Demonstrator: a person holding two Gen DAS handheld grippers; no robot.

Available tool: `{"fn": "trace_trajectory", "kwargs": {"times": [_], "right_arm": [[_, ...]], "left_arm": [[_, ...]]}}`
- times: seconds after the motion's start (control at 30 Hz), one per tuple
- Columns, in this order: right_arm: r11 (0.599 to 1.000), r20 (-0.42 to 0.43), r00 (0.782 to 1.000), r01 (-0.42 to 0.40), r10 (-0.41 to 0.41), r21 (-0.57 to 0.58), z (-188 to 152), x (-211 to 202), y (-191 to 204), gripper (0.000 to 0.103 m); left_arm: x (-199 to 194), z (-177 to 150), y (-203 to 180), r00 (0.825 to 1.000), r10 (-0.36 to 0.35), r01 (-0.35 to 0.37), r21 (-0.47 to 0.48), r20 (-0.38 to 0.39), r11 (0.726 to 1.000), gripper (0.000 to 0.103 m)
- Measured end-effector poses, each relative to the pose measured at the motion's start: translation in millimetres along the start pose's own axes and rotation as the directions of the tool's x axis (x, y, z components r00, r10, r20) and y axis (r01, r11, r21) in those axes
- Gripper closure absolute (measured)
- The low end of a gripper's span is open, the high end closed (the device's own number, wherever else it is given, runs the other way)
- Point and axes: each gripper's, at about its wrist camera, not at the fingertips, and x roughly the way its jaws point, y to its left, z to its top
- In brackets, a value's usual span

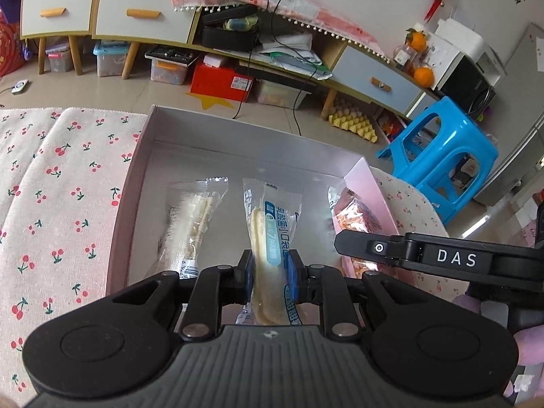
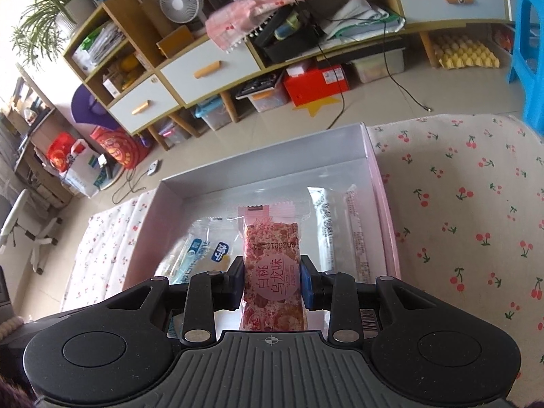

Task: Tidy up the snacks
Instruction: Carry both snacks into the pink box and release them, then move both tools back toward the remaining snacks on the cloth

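Observation:
A shallow pink box (image 1: 136, 156) with a white inside lies on the cherry-print cloth. My left gripper (image 1: 270, 267) is shut on a blue-and-clear packet (image 1: 272, 224) with a pale yellow stick inside, held over the middle of the box. To its left a clear packet (image 1: 190, 224) lies on the box floor. My right gripper (image 2: 272, 282) is shut on a pink snack bar (image 2: 272, 255), also over the box (image 2: 377, 183). In the left wrist view that bar (image 1: 353, 217) hangs by the right wall, with one finger (image 1: 391, 248) of the right gripper across it. Two clear packets (image 2: 326, 224) lie right of the bar.
The cherry-print cloth (image 1: 61, 187) covers the table on both sides of the box. Beyond the table's far edge is tiled floor with a blue plastic stool (image 1: 442, 163), a long low cabinet (image 1: 142, 20) with drawers, storage bins and a red box (image 1: 221, 81).

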Motion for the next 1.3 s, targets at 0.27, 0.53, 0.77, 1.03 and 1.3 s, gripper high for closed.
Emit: {"fn": "trace_trajectory", "kwargs": {"times": [0.27, 0.53, 0.77, 1.03, 1.3], "right_arm": [[1.0, 0.019, 0.999, 0.028, -0.028, -0.002, -0.9, 4.2, -2.9, 0.071], [0.999, 0.035, 0.998, 0.049, -0.048, -0.013, -1.8, 7.4, -3.9, 0.071], [0.999, 0.039, 0.998, 0.044, -0.043, -0.019, -0.7, 8.2, -3.5, 0.07], [1.0, 0.044, 0.999, 0.022, -0.022, -0.015, 1.3, -4.0, -3.1, 0.05], [0.999, 0.045, 0.998, 0.047, -0.046, -0.004, 0.1, -32.8, -0.2, 0.032]], "left_arm": [[3.7, -2.9, 2.7, 0.999, 0.026, -0.026, -0.013, 0.037, 1.0, 0.085], [13.2, -4.8, 2.8, 0.996, 0.074, -0.074, -0.017, 0.043, 0.997, 0.085], [12.5, -3.9, -0.1, 0.995, 0.088, -0.088, 0.004, 0.048, 0.996, 0.084], [3.0, -4.7, -4.5, 0.993, 0.1, -0.102, 0.03, 0.06, 0.994, 0.054], [-17.5, -7.5, -12.8, 0.992, 0.103, -0.106, 0.042, 0.067, 0.993, 0.028]]}}
